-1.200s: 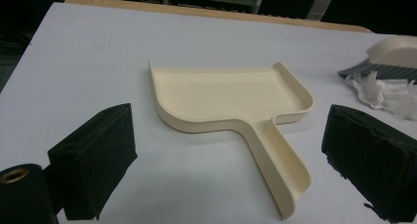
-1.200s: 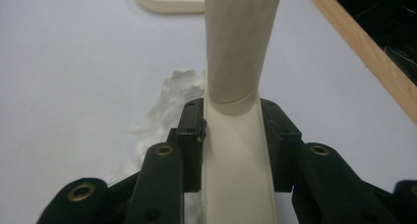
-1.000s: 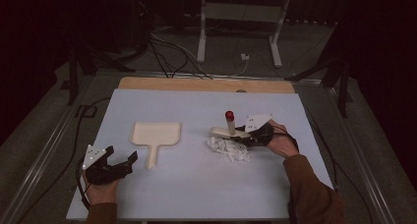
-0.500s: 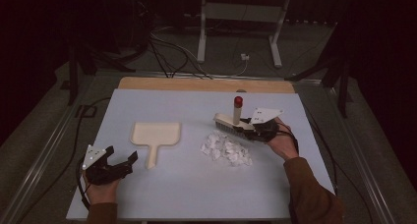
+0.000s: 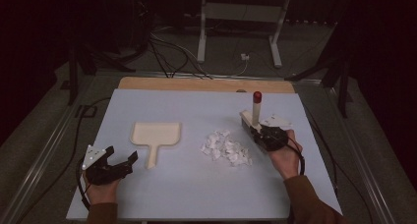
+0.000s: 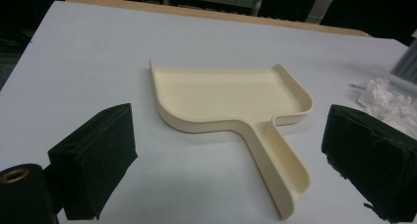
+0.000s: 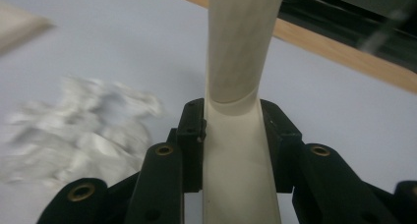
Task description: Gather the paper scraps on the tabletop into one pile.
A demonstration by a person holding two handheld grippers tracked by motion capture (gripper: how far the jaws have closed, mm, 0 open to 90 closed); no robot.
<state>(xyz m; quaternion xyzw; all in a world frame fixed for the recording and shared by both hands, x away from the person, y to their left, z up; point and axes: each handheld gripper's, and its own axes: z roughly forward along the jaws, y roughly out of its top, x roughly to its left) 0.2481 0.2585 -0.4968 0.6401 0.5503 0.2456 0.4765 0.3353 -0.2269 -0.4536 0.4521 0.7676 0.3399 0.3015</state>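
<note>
A cream dustpan [image 5: 156, 134] lies flat left of the table's middle, its handle pointing toward me. My left gripper [image 5: 120, 160] rests open just short of that handle; in the left gripper view the dustpan [image 6: 231, 94] lies ahead between the spread jaws of my left gripper [image 6: 231, 157]. A pile of white paper scraps [image 5: 226, 148] sits right of centre. My right gripper [image 5: 260, 133] is shut on the cream handle of a brush [image 5: 255, 108] with a red tip, right of the pile. In the right gripper view the brush handle [image 7: 241, 52] rises from between the jaws of my right gripper [image 7: 239, 135], with the scraps [image 7: 83, 130] at left.
The pale table top [image 5: 196, 194] has a wooden strip [image 5: 196, 84] along its far edge. Beyond it are cables and a metal stand [image 5: 241, 17] on the dark floor. A cable [image 5: 81, 121] trails off the table's left side.
My right gripper has carried the brush right and farther back, away from over the paper pile. The scraps now lie exposed to its left. The left gripper has stayed put.
</note>
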